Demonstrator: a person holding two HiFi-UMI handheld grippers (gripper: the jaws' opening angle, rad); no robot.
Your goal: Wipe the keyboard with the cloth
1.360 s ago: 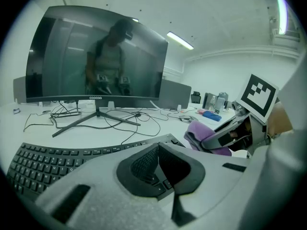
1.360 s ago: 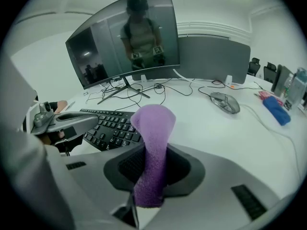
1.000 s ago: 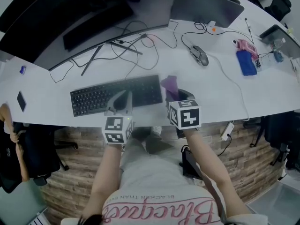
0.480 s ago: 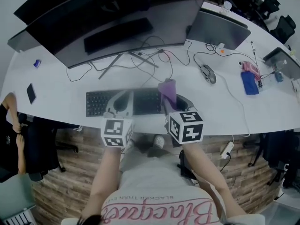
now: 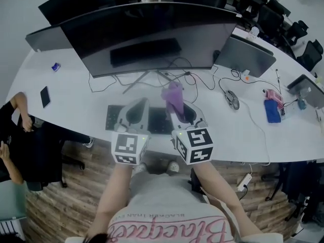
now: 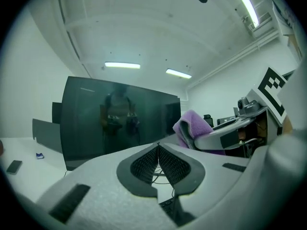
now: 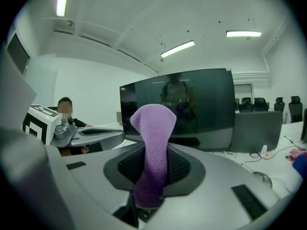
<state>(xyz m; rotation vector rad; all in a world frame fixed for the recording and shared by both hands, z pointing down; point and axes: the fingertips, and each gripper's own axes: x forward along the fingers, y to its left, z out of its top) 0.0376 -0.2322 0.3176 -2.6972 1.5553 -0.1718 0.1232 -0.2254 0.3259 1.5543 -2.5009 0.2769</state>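
The black keyboard (image 5: 158, 121) lies on the white desk (image 5: 76, 110) in front of a wide curved monitor (image 5: 152, 34); both grippers hide most of it. My right gripper (image 5: 177, 105) is shut on a purple cloth (image 5: 172, 96), which sticks up out of the jaws (image 7: 152, 128). My left gripper (image 5: 139, 104) hovers beside it over the keyboard's left half. Its ribbed pads (image 6: 168, 164) meet with nothing between them. The gripper views tilt up at the monitor; a few keys (image 6: 170, 206) show below the jaws.
Cables (image 5: 177, 77) run around the monitor stand. A mouse (image 5: 231, 99), a closed laptop (image 5: 246, 54) and a blue item (image 5: 272, 110) lie to the right, a phone (image 5: 45, 96) at the left. A seated person (image 5: 15, 135) is at the desk's left end.
Both grippers have moved forward over the keyboard and tilted up toward the monitor, the cloth rising with the right one. The head view has swung up to show the whole monitor.
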